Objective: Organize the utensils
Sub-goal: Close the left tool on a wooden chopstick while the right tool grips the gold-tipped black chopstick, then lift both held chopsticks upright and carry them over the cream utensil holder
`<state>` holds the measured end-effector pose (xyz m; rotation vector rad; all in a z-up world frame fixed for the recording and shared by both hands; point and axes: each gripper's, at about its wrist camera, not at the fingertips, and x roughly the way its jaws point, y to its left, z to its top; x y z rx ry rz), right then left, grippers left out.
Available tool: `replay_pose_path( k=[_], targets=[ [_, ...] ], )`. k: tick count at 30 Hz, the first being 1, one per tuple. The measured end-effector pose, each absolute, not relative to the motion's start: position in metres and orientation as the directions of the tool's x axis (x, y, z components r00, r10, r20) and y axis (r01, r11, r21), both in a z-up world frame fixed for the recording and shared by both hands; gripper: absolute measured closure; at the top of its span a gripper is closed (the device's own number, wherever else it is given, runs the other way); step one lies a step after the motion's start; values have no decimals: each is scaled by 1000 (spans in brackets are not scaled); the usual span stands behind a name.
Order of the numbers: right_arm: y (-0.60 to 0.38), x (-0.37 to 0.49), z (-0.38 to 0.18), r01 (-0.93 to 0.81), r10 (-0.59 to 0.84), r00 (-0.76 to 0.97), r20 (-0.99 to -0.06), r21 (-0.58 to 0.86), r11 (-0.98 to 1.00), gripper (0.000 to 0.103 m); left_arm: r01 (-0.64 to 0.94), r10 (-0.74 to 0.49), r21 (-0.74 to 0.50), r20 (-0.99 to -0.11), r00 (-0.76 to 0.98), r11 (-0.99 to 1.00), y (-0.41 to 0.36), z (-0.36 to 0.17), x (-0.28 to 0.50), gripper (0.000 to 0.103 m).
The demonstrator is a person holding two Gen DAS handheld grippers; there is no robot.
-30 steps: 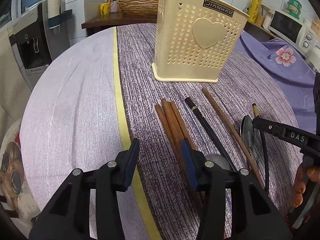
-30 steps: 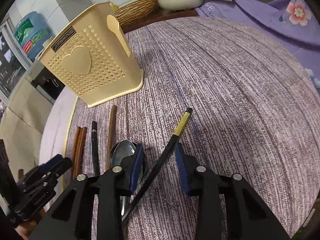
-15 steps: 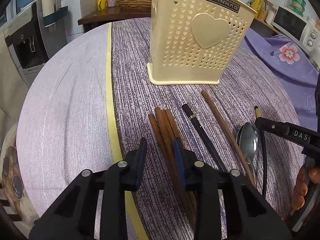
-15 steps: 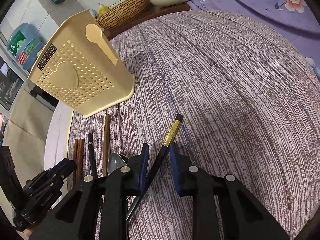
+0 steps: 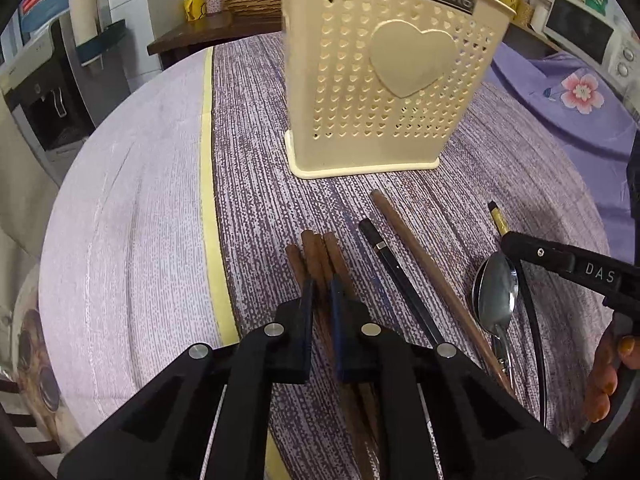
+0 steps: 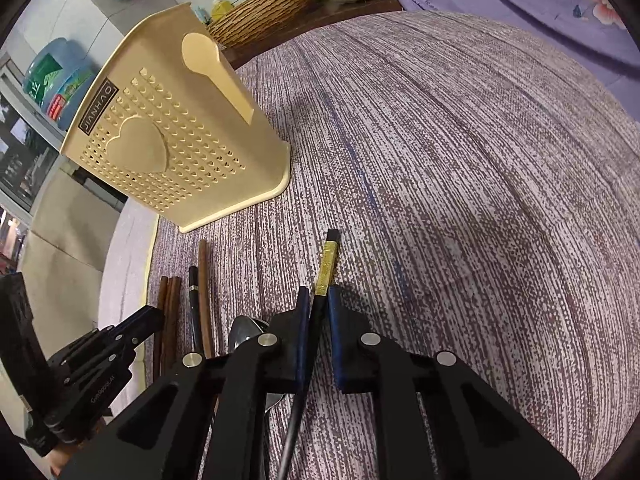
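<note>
While the cream plastic utensil holder [image 5: 394, 80] stands upright at the far middle of the purple woven tablecloth [image 6: 460, 160], its wall pierced with small hearts around one large raised heart and a dark "JIANHAO" label near the rim, the utensils lie flat on the cloth just in front of it. At the left, the left gripper [image 5: 320, 294] has its blue-padded jaws drawn close on the bundle of brown wooden chopsticks [image 5: 316, 248], whose blunt ends point toward the holder. To their right lie a black chopstick [image 5: 394, 268] with a silver ring, a single longer brown chopstick [image 5: 420, 256], and a stainless steel spoon [image 5: 496, 292], bowl up. Farthest right, the right gripper [image 6: 317, 300] is clamped on a black chopstick with a gold band [image 6: 326, 268] near its far end.
</note>
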<state>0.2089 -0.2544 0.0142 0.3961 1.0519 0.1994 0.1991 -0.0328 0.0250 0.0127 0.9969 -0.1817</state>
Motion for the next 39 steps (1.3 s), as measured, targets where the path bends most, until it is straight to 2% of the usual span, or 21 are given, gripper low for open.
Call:
replay_pose_path(
  k=[10,13,24,28,29,35,39],
  targets=[
    [-258,185,48,-85,400,566,-721,431,898,96,150,-190,-124,-781,595,981,-15,56,189,97],
    [-259,175,66,-131,426,597,-680,441,888,96,164,-228,-159,-743,630,974,-7,75,181,97],
    [-258,140,148,-326,498,691,-524,389,862,96,190,-244,-154,-571,784,970,10,159,150,97],
    [-258,137,164,-362,509,702,-497,367,857,96,184,-232,-143,-531,815,972,14,181,144,98],
    [-258,138,168,-367,510,704,-494,363,857,96,182,-229,-140,-523,821,973,15,186,144,103],
    [-252,144,184,-385,509,712,-484,338,859,96,179,-203,-96,-486,850,979,13,214,142,103],
    [-249,146,183,-379,500,711,-495,329,865,96,167,-194,-98,-510,838,981,14,209,149,103]
  ],
)
